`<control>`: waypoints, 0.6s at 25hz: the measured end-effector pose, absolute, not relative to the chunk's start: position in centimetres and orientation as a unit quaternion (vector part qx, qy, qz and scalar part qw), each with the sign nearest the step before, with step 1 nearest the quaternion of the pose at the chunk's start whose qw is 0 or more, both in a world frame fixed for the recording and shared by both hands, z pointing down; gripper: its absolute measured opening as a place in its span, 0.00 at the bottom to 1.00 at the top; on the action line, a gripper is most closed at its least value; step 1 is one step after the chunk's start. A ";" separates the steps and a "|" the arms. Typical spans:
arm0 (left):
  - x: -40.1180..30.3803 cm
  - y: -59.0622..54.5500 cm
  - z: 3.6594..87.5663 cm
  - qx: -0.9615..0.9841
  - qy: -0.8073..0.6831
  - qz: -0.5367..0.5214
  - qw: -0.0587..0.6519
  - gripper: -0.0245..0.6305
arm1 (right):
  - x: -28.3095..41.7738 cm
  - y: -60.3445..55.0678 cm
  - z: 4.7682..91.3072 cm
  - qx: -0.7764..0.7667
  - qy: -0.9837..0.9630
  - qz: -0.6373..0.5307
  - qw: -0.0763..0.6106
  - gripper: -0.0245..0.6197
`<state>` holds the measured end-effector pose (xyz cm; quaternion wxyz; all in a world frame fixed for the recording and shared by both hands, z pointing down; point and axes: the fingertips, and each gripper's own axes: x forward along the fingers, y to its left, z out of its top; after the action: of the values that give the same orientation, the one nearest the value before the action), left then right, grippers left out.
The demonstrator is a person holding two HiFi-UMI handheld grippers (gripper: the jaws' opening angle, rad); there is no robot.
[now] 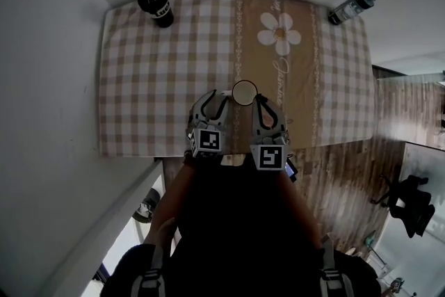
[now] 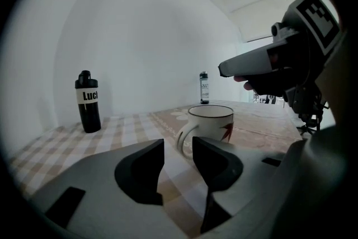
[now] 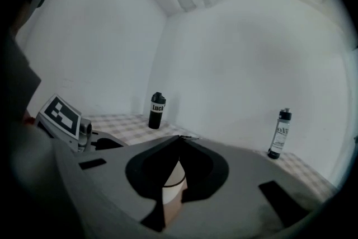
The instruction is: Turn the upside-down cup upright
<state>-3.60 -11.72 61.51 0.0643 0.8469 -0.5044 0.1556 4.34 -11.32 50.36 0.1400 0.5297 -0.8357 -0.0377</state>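
A white cup [image 1: 244,92] with a dark rim and a red mark stands upright, mouth up, on the checked tablecloth [image 1: 153,80] near the front edge. In the left gripper view the cup [image 2: 210,121] sits just past the jaws, its handle turned toward them. My left gripper [image 1: 217,98] [image 2: 178,145] is open, and nothing sits between its fingers. My right gripper [image 1: 260,102] [image 3: 180,138] is shut and empty, just right of the cup. A strip of the cup [image 3: 174,177] shows through the gap under its closed tips.
A black bottle [image 1: 156,5] [image 2: 88,102] [image 3: 158,111] stands at the table's far left corner. A clear bottle [image 1: 351,7] [image 2: 205,88] [image 3: 279,134] stands at the far right corner. White walls run along the far and left sides. Wooden floor lies to the right.
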 end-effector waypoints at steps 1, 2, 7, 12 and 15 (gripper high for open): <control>-3.4 -11.7 61.6 0.846 -0.505 0.158 0.063 0.30 | 4.1 -11.3 50.5 0.523 -0.840 -0.038 0.140 0.05; -3.3 -11.7 61.8 0.845 -0.506 0.161 0.061 0.30 | 4.0 -11.3 50.6 0.516 -0.844 -0.037 0.142 0.05; -3.1 -12.1 62.3 0.836 -0.520 0.164 0.068 0.28 | 3.7 -11.4 50.7 0.498 -0.855 -0.034 0.141 0.05; -3.2 -12.8 62.9 0.831 -0.526 0.159 0.082 0.26 | 4.2 -11.5 50.7 0.495 -0.854 -0.043 0.154 0.05; -3.3 -13.0 63.3 0.830 -0.526 0.161 0.094 0.24 | 4.5 -11.5 50.5 0.501 -0.851 -0.045 0.152 0.05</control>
<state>-3.29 -13.02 63.28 0.0935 0.8298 -0.5262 0.1606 4.49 -11.52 50.48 0.1520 0.5012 -0.8507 -0.0446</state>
